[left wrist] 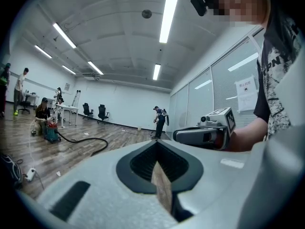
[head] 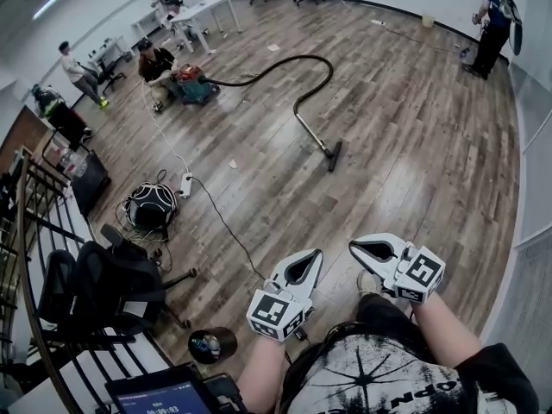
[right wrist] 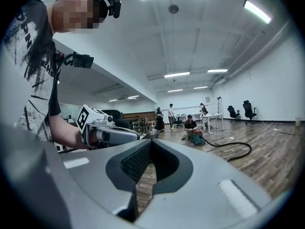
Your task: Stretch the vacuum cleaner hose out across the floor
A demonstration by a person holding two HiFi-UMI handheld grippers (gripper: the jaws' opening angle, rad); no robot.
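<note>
The red and teal vacuum cleaner stands far off on the wooden floor. Its black hose loops right, then runs down the wand to the floor head. My left gripper and right gripper are held side by side close to my body, well short of the floor head. Both are shut with nothing between the jaws. The left gripper view shows its closed jaws, the vacuum cleaner and the hose. From the right gripper, the vacuum cleaner and hose are visible.
A person crouches beside the vacuum; another stands at the far right. A power strip with a trailing cable, a black bundle, an office chair, a railing and a small cylinder sit at my left.
</note>
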